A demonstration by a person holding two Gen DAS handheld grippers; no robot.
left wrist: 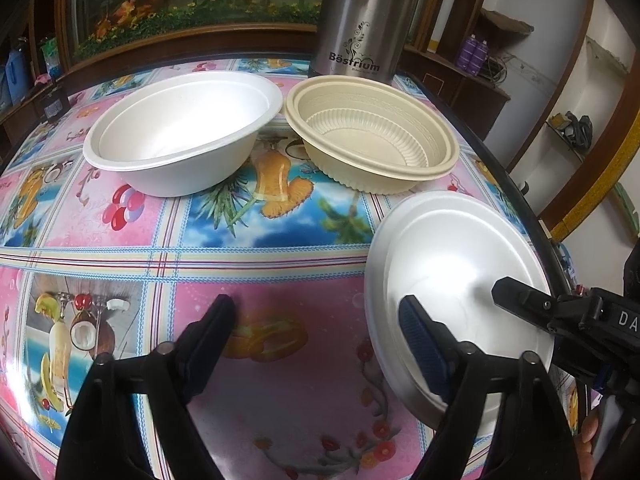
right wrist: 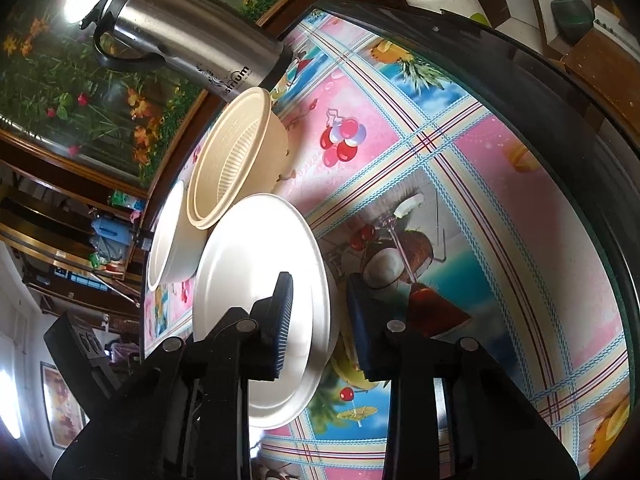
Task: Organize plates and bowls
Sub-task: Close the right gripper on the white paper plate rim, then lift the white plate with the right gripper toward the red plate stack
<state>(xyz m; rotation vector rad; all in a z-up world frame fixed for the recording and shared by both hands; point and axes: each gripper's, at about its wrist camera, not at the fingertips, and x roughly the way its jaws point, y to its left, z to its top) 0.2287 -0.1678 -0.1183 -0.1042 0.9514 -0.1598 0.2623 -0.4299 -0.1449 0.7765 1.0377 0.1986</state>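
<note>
White foam plate point(right wrist: 256, 280) is the piece in play: the grasp step, not the stacking yet. It sits near the table's right edge, close to the black rim point(right wrist: 520, 92), apart from the two bowls.

Right gripper point(right wrist: 320, 320) is rolled on its side and straddles the plate's near rim: one ribbed pad point(right wrist: 282, 320) over the plate's face, the other finger below its edge. Jaws are spread, not clamped; a gap shows on both sides of the rim. In the left wrist view its upper finger hovers over the plate's centre.

Left gripper point(left wrist: 320, 320) hangs low over the tablecloth point(left wrist: 280, 248) just left of the plate, level, jaws wide apart and holding nothing. Its right finger overlaps the plate's rim in view; contact unclear.

White foam bowl point(left wrist: 180, 132) and beige ribbed plastic bowl point(left wrist: 372, 136) stand side by side at the far end, in front of the steel flask point(left wrist: 360, 20), rims nearly touching.

Next move, my read: close on the rim gently, since foam dents easily, then lift.
</note>
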